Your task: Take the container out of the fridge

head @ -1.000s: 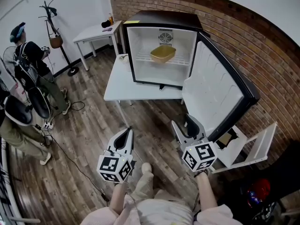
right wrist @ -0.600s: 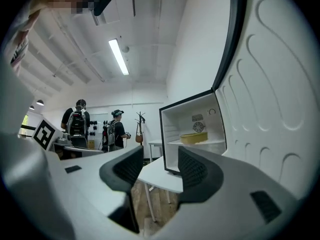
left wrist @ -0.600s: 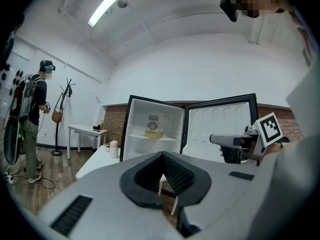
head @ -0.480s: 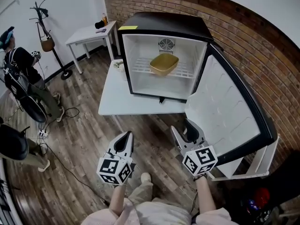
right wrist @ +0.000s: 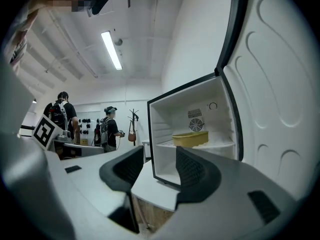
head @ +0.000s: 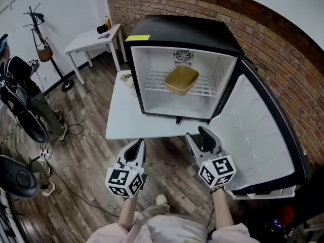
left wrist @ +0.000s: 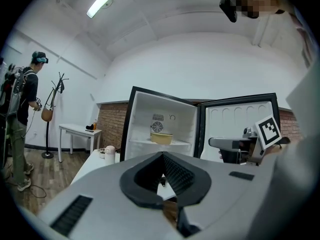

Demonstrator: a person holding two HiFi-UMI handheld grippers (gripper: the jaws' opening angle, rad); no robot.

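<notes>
Standing wide open, the fridge [head: 185,34] has its door [head: 258,130] swung to the right, so that step looks done. The yellow container [head: 181,80] sits untouched on the wire shelf [head: 157,82] inside. Both grippers hover before the white table [head: 126,118], well short of it. The left gripper [head: 137,145] has its 2 jaws pressed together on nothing, and the right gripper [head: 200,135] is spread and empty. Reaching in, gripping and lifting out are all left to do.

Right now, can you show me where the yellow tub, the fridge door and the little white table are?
yellow tub [head: 181,80], head view, middle of its inside.
fridge door [head: 255,130], head view, white inner lining.
little white table [head: 87,39], head view, bare tabletop.
</notes>
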